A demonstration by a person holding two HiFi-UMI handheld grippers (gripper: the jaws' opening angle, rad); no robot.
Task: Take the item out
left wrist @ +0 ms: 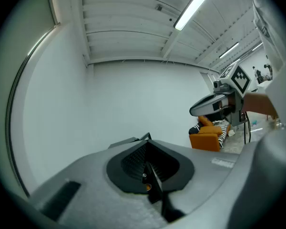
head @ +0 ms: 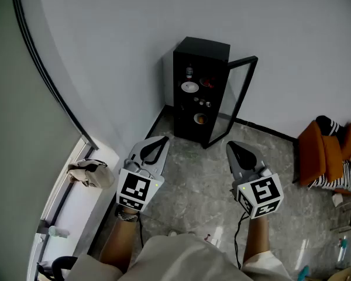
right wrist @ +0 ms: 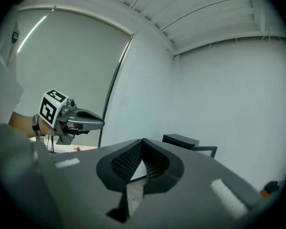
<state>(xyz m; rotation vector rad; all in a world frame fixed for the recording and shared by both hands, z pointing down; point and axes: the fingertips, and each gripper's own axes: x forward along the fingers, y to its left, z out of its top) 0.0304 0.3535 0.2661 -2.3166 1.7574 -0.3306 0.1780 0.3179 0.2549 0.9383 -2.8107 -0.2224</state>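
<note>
A tall black cabinet [head: 200, 57] stands on the floor in the room's corner, its glass door [head: 237, 98] swung open to the right. On its shelves I see a small bottle [head: 189, 71], a white dish [head: 190, 86], a red item [head: 206, 82] and a yellowish bowl [head: 200, 119]. My left gripper [head: 161, 140] is shut and empty, held in the air short of the cabinet's lower left. My right gripper [head: 233, 147] is also shut and empty, near the door's foot. The cabinet's top [right wrist: 181, 140] shows just past the right jaws.
An orange chair [head: 323, 153] with striped cloth stands at the right. At the left a window sill [head: 76, 204] carries a beige bag [head: 90, 173] and a bottle [head: 57, 232]. The floor is grey stone tile [head: 193, 186]. White walls meet behind the cabinet.
</note>
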